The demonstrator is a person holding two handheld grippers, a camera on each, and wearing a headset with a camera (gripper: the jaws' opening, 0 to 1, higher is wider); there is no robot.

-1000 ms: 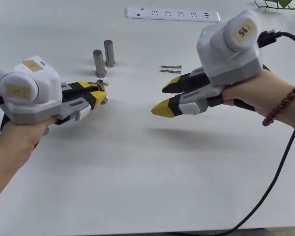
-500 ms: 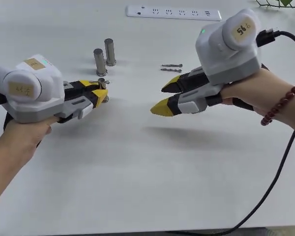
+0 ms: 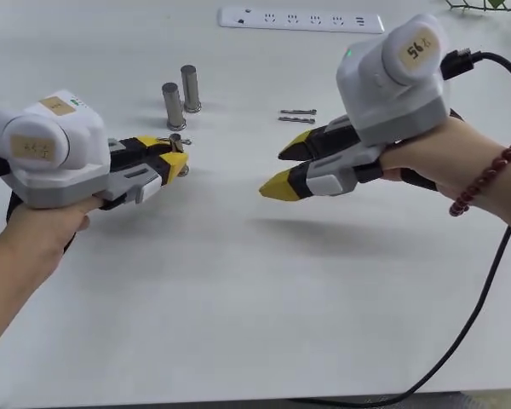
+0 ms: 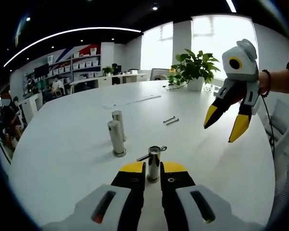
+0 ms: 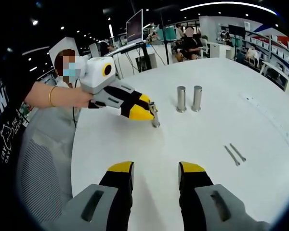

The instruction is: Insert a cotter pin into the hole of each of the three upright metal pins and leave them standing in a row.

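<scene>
Cotter pin through metal pin, clamped in left gripper.

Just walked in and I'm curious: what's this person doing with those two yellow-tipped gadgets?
A person holds a tool in each hand. The left tool is shut on an upright grey metal pin on the white table, with a thin cotter pin already through its top. The right tool hovers open and empty. Two bare metal pins and two loose cotter pins wait nearby.

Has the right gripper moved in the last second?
No. The right gripper keeps its place, just on the near side of the two loose cotter pins in the head view.
</scene>
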